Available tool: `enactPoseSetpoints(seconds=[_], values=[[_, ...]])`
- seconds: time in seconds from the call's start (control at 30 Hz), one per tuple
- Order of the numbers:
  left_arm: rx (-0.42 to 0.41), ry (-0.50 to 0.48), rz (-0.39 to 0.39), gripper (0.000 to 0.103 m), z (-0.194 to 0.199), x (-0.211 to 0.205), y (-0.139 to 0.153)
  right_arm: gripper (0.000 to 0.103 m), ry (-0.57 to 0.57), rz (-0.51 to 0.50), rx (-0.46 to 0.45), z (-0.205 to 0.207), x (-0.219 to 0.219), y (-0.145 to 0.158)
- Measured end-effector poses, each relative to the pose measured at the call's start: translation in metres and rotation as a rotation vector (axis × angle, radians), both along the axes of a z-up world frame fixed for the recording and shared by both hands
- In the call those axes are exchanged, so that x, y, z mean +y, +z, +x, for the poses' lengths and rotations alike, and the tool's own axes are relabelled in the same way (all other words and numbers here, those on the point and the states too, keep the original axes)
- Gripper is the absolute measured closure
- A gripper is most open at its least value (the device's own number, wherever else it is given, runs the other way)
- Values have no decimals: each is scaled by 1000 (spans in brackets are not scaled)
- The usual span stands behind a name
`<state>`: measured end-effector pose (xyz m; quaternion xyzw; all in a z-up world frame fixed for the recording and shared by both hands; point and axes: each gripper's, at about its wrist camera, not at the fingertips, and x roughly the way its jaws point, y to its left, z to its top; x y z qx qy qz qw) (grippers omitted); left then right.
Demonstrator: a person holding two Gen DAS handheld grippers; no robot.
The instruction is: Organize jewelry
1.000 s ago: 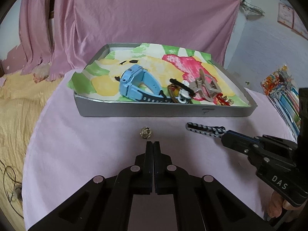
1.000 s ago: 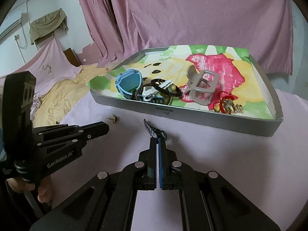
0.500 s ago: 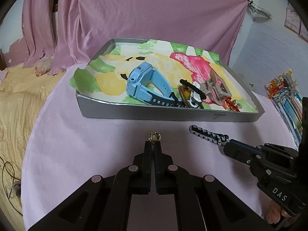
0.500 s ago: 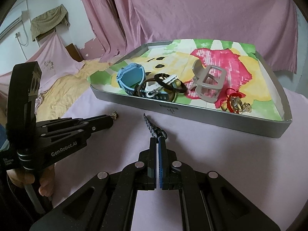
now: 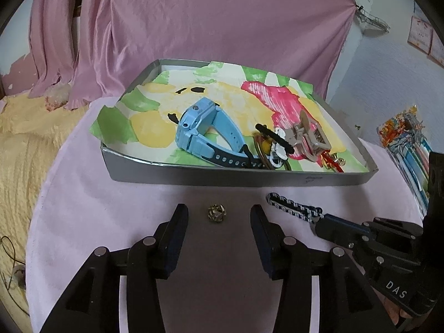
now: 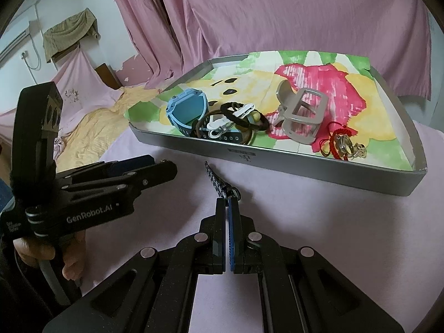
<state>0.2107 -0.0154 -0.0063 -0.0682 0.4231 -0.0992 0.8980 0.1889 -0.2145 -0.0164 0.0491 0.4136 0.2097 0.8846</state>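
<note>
A small gold bead-like trinket [image 5: 216, 213] lies on the pink cloth, between the fingers of my left gripper [image 5: 219, 213], which stands open around it without touching. My right gripper [image 6: 228, 204] is shut on one end of a dark chain bracelet [image 6: 215, 179]; the bracelet [image 5: 291, 207] stretches out on the cloth in front of the grey tray [image 5: 249, 176]. Inside the tray lie a blue watch [image 5: 202, 136], a black hair tie [image 6: 244, 116], a beige hair claw [image 6: 301, 113] and red-and-gold rings [image 6: 342, 144].
The tray [image 6: 319, 163] has a painted paper lining and sits at the far side of the round, pink-covered table. Pink curtains hang behind it. Yellow bedding [image 5: 19, 144] lies to the left, and colourful packets [image 5: 408, 138] lie at the right edge. A hand [image 6: 50, 252] holds the left gripper.
My left gripper moved forward to the gold trinket and opened from shut, its fingers now on either side of it. The right gripper stayed shut on the chain bracelet.
</note>
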Motion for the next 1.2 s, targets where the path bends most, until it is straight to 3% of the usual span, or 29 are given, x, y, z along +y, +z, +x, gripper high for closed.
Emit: enactPoseSetpoints(seconds=[0.27,0.8,1.2], values=[[8,-24,17,91,2,-6,-2,101,3,-3,-15,-1,1,1],[-117,-49,-6,91,-16,-19,25,101,-46,24,-150,-28,-25,34],[-181,-58,-40,91,0,-42,42,101,-118,17,-264,-24,-56,72]])
